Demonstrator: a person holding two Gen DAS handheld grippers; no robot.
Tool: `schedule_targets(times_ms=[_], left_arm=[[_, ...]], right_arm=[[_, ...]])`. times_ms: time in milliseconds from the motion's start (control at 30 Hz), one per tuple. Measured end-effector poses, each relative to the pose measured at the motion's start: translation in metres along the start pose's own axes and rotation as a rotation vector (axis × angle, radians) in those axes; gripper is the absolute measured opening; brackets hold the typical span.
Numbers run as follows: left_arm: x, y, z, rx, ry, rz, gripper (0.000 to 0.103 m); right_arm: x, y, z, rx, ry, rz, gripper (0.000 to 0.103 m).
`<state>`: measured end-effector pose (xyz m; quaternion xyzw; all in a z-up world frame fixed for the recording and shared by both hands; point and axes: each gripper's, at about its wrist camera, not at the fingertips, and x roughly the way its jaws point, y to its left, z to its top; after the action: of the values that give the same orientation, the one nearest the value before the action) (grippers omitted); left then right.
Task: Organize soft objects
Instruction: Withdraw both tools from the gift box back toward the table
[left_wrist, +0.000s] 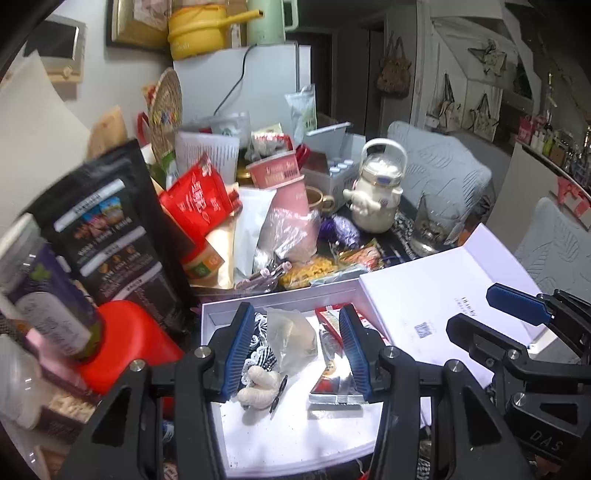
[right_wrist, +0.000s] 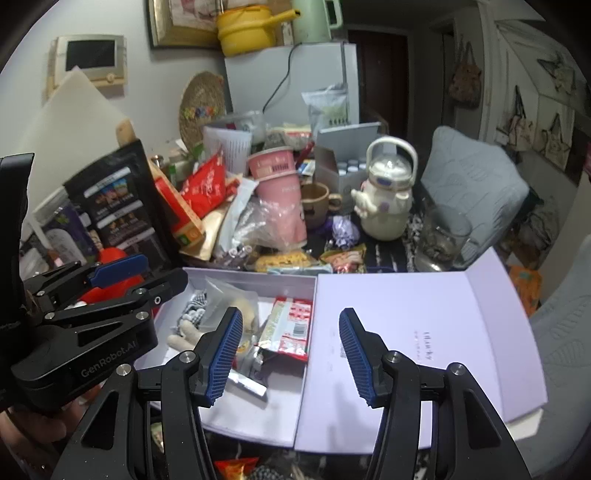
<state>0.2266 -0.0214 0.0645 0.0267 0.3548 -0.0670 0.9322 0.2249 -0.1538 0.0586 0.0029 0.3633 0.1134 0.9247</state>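
Note:
A white box (left_wrist: 295, 443) lies open in front of me, its lid (left_wrist: 424, 306) folded flat to the right. Inside lie a cream plush toy (left_wrist: 258, 387), a black-and-white checked cloth (left_wrist: 264, 354), a clear bag (left_wrist: 291, 332) and a red and silver snack packet (left_wrist: 332, 376). My left gripper (left_wrist: 295, 350) hangs open above them, its pads touching nothing. In the right wrist view my right gripper (right_wrist: 291, 354) stands open over the seam between box wall (right_wrist: 258, 275) and lid (right_wrist: 424, 332), also empty. The plush toy (right_wrist: 184, 338) and snack packet (right_wrist: 291, 325) show below it.
Behind the box is a crowded pile: a black pouch (left_wrist: 110, 229), a red container (left_wrist: 125, 343), stacked pink cups (left_wrist: 284, 181), a white kettle (left_wrist: 376, 192) and a glass (left_wrist: 432, 225). Grey chairs (left_wrist: 443, 166) stand to the right.

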Motion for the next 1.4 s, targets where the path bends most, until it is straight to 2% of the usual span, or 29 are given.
schedule_targets(times_ms=[300, 333, 367, 433, 467, 667, 833, 1067, 1400], left_arm=[[-0.058, -0.006, -0.008, 0.023, -0.077, -0.028, 0.047], [-0.063, -0.006, -0.009, 0.022, -0.08, -0.032, 0.049], [-0.07, -0.005, -0.012, 0.02, -0.09, -0.034, 0.053], [-0.081, -0.005, -0.017, 0.014, -0.115, -0.029, 0.075], [-0.09, -0.004, -0.021, 0.009, -0.138, -0.027, 0.078], [-0.116, 0.001, -0.039, -0.004, -0.155, -0.04, 0.079], [-0.134, 0.007, -0.058, -0.024, -0.165, -0.059, 0.084], [-0.153, 0.016, -0.087, -0.046, -0.164, -0.057, 0.084], [-0.162, 0.02, -0.13, -0.073, -0.128, -0.123, 0.084]], right_arm=[[-0.061, 0.015, -0.01, -0.034, -0.09, -0.031, 0.057], [-0.065, 0.017, -0.012, -0.039, -0.098, -0.034, 0.06], [-0.071, 0.019, -0.014, -0.043, -0.107, -0.035, 0.061], [-0.082, 0.022, -0.018, -0.047, -0.123, -0.034, 0.064], [-0.088, 0.024, -0.021, -0.047, -0.13, -0.034, 0.064], [-0.114, 0.036, -0.036, -0.062, -0.17, -0.037, 0.074], [-0.133, 0.048, -0.053, -0.084, -0.195, -0.022, 0.082], [-0.146, 0.057, -0.078, -0.07, -0.208, -0.023, 0.083], [-0.172, 0.073, -0.118, -0.06, -0.238, -0.031, 0.084]])
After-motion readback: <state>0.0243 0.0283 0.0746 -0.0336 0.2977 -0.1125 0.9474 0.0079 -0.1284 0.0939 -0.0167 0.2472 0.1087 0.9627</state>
